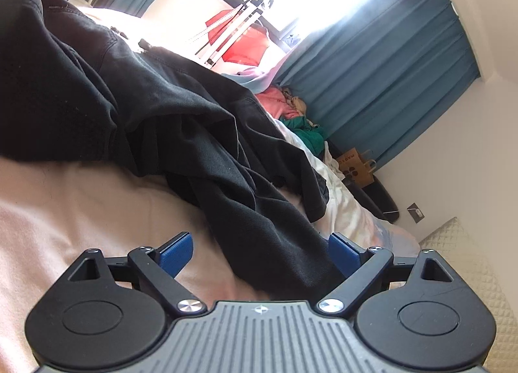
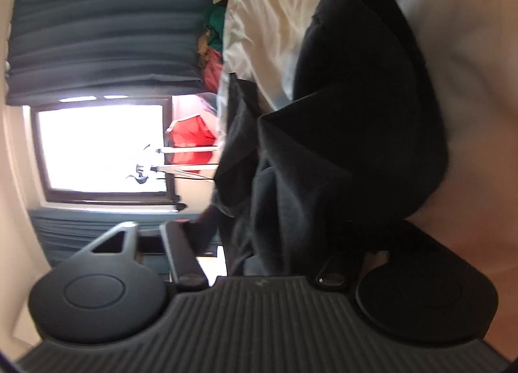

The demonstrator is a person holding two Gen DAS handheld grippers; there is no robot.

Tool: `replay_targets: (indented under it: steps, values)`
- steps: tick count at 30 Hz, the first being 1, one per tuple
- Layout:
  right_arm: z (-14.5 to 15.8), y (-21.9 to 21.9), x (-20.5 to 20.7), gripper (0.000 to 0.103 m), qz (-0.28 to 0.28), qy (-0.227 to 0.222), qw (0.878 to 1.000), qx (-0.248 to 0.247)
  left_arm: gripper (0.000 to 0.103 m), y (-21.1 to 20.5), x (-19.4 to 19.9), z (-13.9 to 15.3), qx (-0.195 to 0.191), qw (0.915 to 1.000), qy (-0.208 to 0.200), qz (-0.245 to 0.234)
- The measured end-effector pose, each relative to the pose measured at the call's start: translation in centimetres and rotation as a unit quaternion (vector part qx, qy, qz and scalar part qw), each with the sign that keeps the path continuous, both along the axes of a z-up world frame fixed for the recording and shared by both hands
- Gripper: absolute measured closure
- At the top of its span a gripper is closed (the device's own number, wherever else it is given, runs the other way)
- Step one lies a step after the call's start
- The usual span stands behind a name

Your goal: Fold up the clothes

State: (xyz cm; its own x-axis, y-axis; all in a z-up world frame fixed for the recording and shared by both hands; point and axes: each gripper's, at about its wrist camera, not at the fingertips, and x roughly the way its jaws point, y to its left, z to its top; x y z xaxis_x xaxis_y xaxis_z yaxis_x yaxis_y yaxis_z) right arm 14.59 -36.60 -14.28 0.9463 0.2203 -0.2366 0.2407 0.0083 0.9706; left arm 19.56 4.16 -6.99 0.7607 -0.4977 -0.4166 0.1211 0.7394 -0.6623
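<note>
A black garment (image 1: 155, 114) lies crumpled on the pale pink bed sheet (image 1: 64, 211), a long part of it trailing toward me. My left gripper (image 1: 260, 253) is open and low over the sheet. That trailing part runs between its jaws, against the right blue pad (image 1: 344, 255), while the left blue pad (image 1: 176, 253) is clear of it. In the blurred, rolled right wrist view the same black garment (image 2: 356, 107) is heaped right in front of my right gripper (image 2: 268, 237). Its links are spread wide, so it looks open, and dark cloth hides its fingertips.
A white duvet (image 1: 340, 198) lies beyond the garment, with a pile of pink and green clothes (image 1: 291, 114) by the teal curtain (image 1: 388, 82). A drying rack with red cloth (image 1: 246, 39) stands at the bright window. A paper bag (image 1: 356, 166) sits on the floor.
</note>
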Motion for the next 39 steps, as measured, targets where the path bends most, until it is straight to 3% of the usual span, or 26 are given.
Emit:
replay_targets:
  steps: [3, 6, 10, 14, 16, 20, 23, 25, 27, 30, 34, 39]
  values:
    - [-0.5, 0.6, 0.7, 0.015, -0.007, 0.002, 1.000, 0.007, 0.011, -0.4, 0.5, -0.7, 0.002, 0.9999, 0.011, 0.002]
    - [-2.4, 0.2, 0.8, 0.016, -0.028, 0.023, 0.998, 0.043, 0.011, -0.7, 0.9, -1.5, 0.001, 0.9998, 0.017, 0.001]
    - [-2.9, -1.9, -0.6, 0.014, -0.115, 0.014, 0.991, 0.069, 0.011, -1.2, 1.0, -2.0, 0.022, 0.9997, 0.010, 0.011]
    - [0.2, -5.5, -1.4, 0.014, -0.212, -0.003, 0.977, -0.034, 0.011, -1.4, 1.0, -2.6, 0.038, 0.9992, 0.008, 0.013]
    - [1.7, -7.6, -1.4, 0.015, -0.228, -0.014, 0.971, -0.066, 0.011, -1.5, 1.1, -2.8, 0.039, 0.9991, 0.011, 0.010]
    - [4.5, -10.5, -2.0, 0.015, -0.208, -0.052, 0.970, -0.118, 0.011, -1.7, 0.9, -2.8, 0.044, 0.9990, 0.003, 0.000]
    - [5.4, -12.1, -2.6, 0.015, -0.154, -0.009, 0.972, -0.176, 0.011, -2.3, 0.7, -2.7, 0.062, 0.9981, -0.002, -0.007]
    - [5.3, -12.3, -3.7, 0.015, -0.138, 0.024, 0.972, -0.188, 0.011, -2.5, 0.9, -2.7, 0.064, 0.9979, 0.003, -0.007]
    - [5.0, -12.2, -5.4, 0.015, -0.140, 0.051, 0.977, -0.153, 0.011, -2.5, 0.8, -2.7, 0.062, 0.9981, 0.006, -0.005]
    - [5.3, -11.0, -6.9, 0.015, -0.129, 0.046, 0.984, -0.115, 0.011, -1.7, 0.3, -2.4, 0.057, 0.9982, 0.009, 0.013]
    - [5.8, -9.0, -6.6, 0.015, -0.083, 0.058, 0.989, -0.104, 0.011, 0.8, -1.2, -2.0, 0.057, 0.9954, 0.042, 0.065]
    - [2.4, -5.2, -4.5, 0.015, 0.024, 0.056, 0.998, 0.023, 0.011, 7.6, -3.8, -0.2, -0.002, 0.9827, 0.103, 0.154]
